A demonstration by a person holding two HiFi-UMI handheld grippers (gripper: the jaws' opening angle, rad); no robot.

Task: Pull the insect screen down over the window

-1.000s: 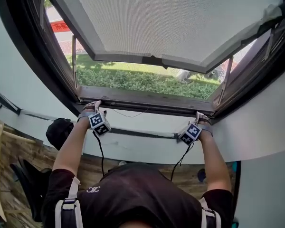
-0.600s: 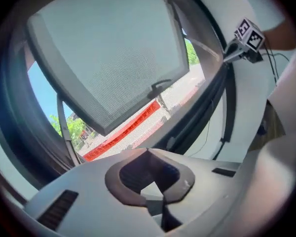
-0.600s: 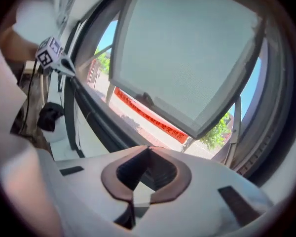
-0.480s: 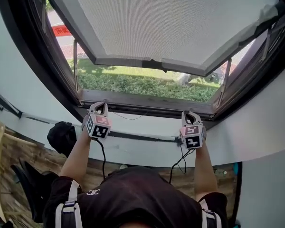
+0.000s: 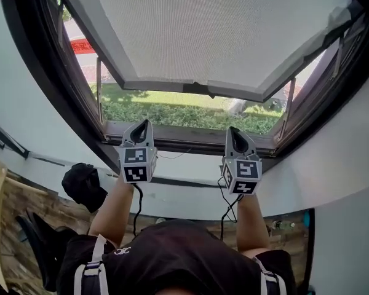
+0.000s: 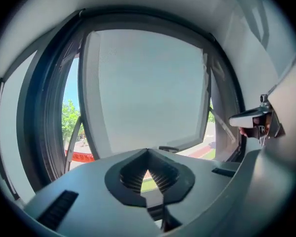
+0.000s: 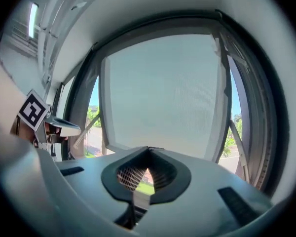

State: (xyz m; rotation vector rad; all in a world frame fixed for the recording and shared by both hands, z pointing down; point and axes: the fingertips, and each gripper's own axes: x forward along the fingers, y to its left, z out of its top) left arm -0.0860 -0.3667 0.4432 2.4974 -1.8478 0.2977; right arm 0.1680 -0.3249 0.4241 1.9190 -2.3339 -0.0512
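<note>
- White curved wall [image 5: 190, 192] rings a dark window frame [image 5: 172, 135]; wood floor [image 5: 18, 208] below, hedge [image 5: 184, 112] & grass outside.
- Grey mesh insect screen [image 5: 221, 29] covers upper part of opening. Its bottom bar [image 5: 160, 82] sits well above the lower frame, so an open gap shows greenery.
- Small dark pull tab [image 5: 200, 91] at approx. mid of bar.
- L gripper [image 5: 144, 123] raised, tip pointing up twd the screen, in front of lower frame, clear of the bar. Its fingers [image 6: 130, 177] are pressed together, nothing between them (only daylight through the hollow behind the tips).
- R gripper [image 5: 234, 131] likewise raised & aimed at screen, not touching it. Its fingers [image 7: 130, 174] are together too, nothing held.
- Grippers roughly level w/ each other, well apart; pull tab is higher up, between them.
- Black cable [image 5: 137, 204] hangs from L gripper's marker cube; another from the R.
- Dark bag-like thing [image 5: 83, 183] low at left (can't tell what).
</note>
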